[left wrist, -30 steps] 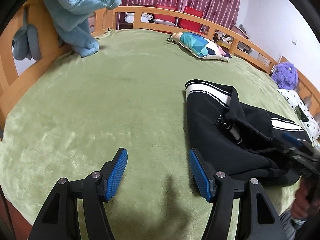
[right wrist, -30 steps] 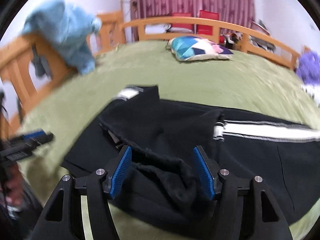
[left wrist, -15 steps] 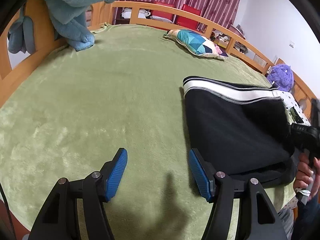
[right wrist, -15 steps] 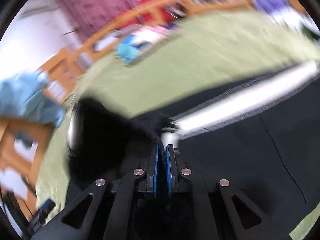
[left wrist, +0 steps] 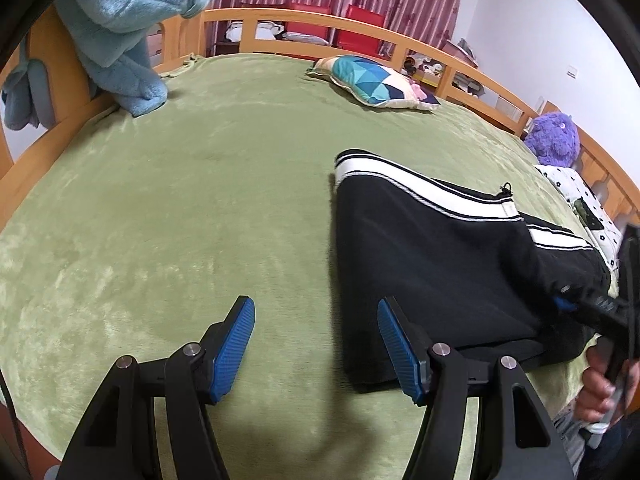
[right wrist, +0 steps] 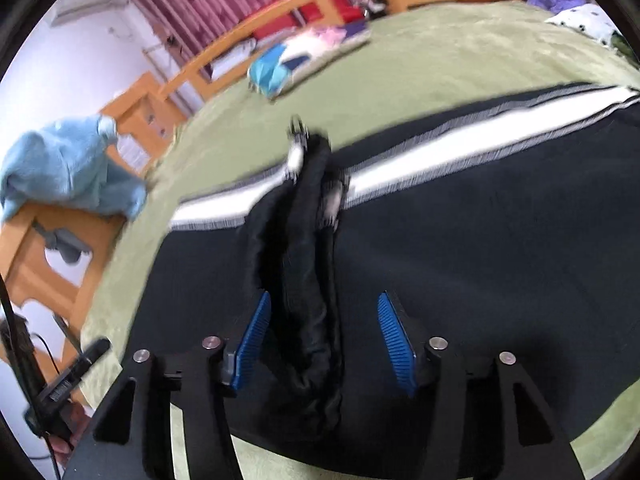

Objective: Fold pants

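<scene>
Two grippers work over a wide green bed (left wrist: 200, 200), where the black pants (left wrist: 432, 264) lie doubled over at its near right side, white side stripe along the far edge. Judging by that, one fold is laid and another is due. The right gripper (right wrist: 320, 340) gapes wide astride a raised ridge of cloth. The left gripper (left wrist: 316, 344) hangs wide and empty beside the pants' left edge; it probably needs a hold there next.
</scene>
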